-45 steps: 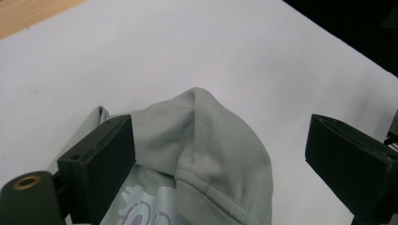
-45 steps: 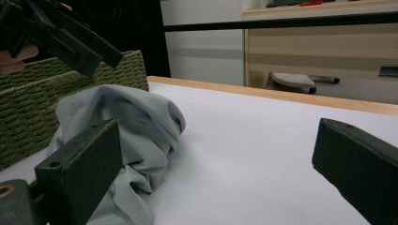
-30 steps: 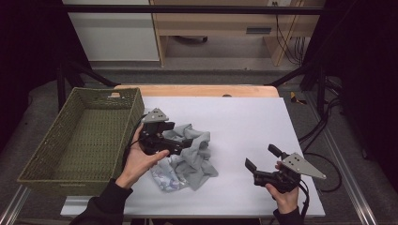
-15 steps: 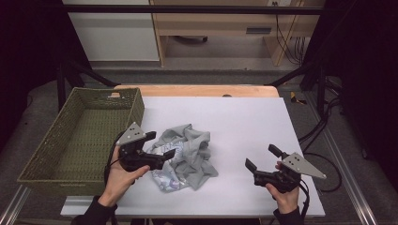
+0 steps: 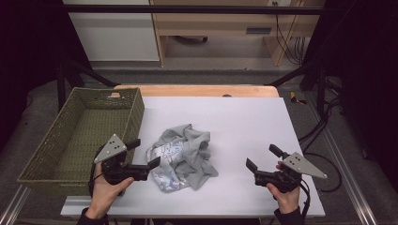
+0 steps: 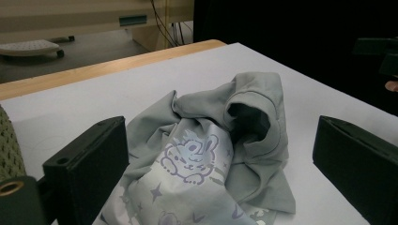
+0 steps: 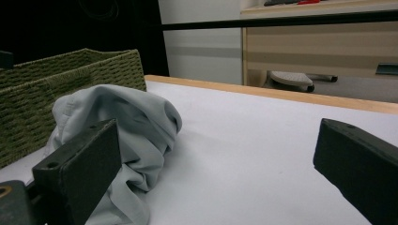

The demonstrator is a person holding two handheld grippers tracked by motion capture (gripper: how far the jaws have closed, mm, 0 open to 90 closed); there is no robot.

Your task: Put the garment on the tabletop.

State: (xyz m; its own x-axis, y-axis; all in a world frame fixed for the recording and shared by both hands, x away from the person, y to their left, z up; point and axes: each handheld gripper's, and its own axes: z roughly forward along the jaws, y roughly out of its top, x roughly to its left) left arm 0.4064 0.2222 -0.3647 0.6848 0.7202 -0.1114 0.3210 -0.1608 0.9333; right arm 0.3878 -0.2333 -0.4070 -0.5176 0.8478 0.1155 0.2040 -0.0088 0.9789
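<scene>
A crumpled grey shirt (image 5: 184,157) is flanked by the left gripper (image 5: 144,154) just beside it and the right gripper (image 5: 263,157) farther off, both held agape and empty.

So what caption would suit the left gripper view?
Open left gripper facing a crumpled grey shirt with a cartoon print.

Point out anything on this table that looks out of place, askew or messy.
The grey printed cotton garment lies crumpled in a heap mid-table, its cartoon print creased and partly folded under, instead of flat or in the empty green woven basket at the left. Nothing looks spilled or damaged. Both hand-held grippers, left and right, are open.
</scene>
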